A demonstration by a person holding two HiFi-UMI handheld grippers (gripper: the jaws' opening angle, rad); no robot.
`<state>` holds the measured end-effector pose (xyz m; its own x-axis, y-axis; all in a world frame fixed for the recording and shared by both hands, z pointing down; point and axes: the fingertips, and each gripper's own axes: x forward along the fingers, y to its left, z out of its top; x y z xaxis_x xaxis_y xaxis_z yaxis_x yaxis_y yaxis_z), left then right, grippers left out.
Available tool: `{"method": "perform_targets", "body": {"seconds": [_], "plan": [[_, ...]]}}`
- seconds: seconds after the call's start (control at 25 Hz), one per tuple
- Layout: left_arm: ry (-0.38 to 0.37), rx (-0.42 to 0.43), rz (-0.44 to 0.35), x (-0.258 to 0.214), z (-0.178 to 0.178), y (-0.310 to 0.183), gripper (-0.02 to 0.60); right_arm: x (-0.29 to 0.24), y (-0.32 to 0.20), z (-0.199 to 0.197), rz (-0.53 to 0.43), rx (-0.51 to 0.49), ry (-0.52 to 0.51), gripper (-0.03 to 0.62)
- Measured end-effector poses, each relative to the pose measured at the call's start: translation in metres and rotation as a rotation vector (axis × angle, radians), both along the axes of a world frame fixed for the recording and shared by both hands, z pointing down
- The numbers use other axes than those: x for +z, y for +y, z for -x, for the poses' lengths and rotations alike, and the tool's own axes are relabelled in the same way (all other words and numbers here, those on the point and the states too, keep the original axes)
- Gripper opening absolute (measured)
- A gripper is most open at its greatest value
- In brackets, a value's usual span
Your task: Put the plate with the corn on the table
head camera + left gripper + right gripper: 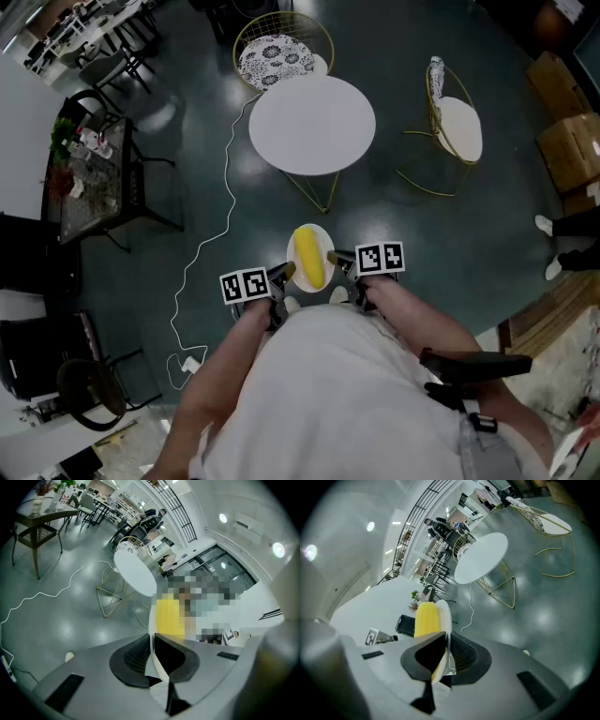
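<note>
L claw, R claw pinch plate edges.

The left gripper and right gripper grip the plate by its sides. Corn lies on it. The table stands farther off.

Head view: high up, facing steeply down; round white table sits ahead of the wearer's torso, well apart. Left gripper view and right gripper view: each low, tight behind its own fingers, facing that table from opposite rims of the plate. All three share table, plate and dark floor beside the table.
</note>
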<state>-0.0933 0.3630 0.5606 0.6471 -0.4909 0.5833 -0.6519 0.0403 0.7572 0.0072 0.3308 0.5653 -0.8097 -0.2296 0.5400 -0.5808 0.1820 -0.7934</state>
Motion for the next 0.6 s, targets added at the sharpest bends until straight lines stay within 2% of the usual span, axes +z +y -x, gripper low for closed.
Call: {"method": "perform_targets", "body": {"seconds": [0.6], "plan": [[-0.007,-0.018,-0.004,0.0009,-0.0093,-0.0027,0.035,0.0026,-0.0033,-0.0086,0.020,0.006,-0.020,0.043]]}}
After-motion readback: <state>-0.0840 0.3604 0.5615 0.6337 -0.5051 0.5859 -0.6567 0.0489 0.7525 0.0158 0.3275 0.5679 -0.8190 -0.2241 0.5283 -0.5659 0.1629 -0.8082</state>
